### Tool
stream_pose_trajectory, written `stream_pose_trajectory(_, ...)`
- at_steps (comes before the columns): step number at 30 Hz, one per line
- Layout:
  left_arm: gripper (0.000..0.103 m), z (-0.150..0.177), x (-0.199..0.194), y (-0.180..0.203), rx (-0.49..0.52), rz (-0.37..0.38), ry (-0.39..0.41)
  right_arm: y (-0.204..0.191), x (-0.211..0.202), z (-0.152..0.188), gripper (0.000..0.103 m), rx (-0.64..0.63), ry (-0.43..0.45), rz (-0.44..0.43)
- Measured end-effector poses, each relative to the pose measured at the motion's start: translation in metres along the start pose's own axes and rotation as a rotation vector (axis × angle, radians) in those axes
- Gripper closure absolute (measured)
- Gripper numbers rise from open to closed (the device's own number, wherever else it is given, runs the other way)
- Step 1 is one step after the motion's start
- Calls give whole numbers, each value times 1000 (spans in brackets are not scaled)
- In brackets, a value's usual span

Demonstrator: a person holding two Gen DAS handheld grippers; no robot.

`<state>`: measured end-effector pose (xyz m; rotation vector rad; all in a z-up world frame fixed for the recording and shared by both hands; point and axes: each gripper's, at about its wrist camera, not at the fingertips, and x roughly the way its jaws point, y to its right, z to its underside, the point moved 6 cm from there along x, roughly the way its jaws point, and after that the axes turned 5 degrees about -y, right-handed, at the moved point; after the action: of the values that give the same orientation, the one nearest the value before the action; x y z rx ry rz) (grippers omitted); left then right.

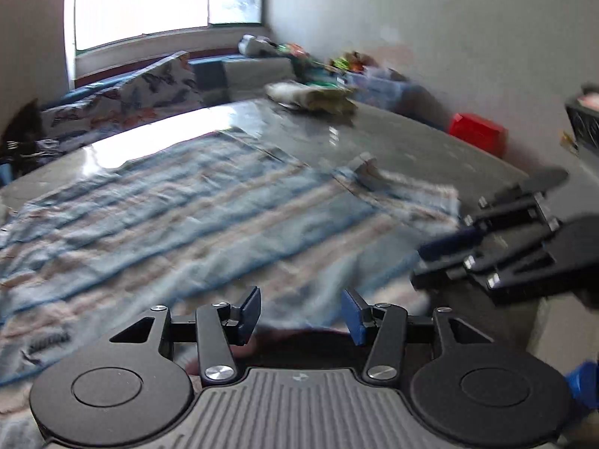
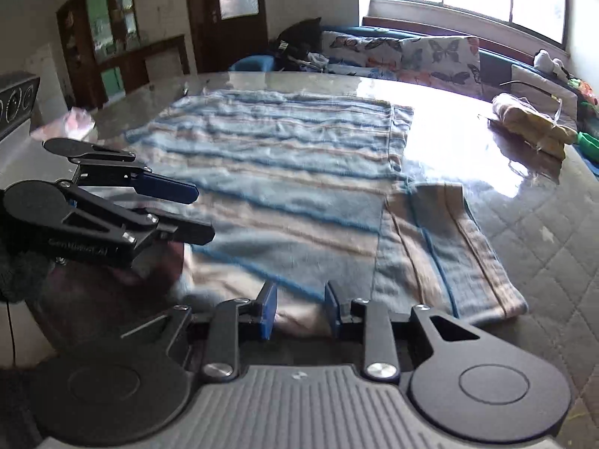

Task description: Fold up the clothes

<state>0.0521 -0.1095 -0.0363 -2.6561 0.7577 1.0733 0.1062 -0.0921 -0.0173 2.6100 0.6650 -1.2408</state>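
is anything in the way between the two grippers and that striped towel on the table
Nothing visible stands in the way. The striped towel lies spread flat on the table, and its near edge sits right in front of the open left gripper and open right gripper. The yellow bundle lies well off at the far corner.

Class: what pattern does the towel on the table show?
Blue and beige stripes on the towel, clearest in the right wrist view.

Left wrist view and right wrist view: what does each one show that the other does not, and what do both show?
Only the left wrist view shows the red box beside the far wall. Only the right wrist view shows the brown door and the wooden cabinet. Both show the striped towel spread on the table, the butterfly cushions, the yellowish folded cloth, and the left gripper and right gripper, both open.
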Motion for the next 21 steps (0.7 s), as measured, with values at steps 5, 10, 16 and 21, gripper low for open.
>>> stream_pose_trajectory(5,47,12,-7,13,41,19,-13,16,-16,2,74,32,31,24)
stream_pose_trajectory(10,45,3,-14,12,23,31,1,69,-21,-3,74,170,77,174)
stream_pose_trajectory(16,38,-14,-17,11,10,19,44,116,-15,6,72,285,56,292)
stream_pose_trajectory(21,36,-14,-9,10,-5,13,29,121,-10,13,73,331,59,289)
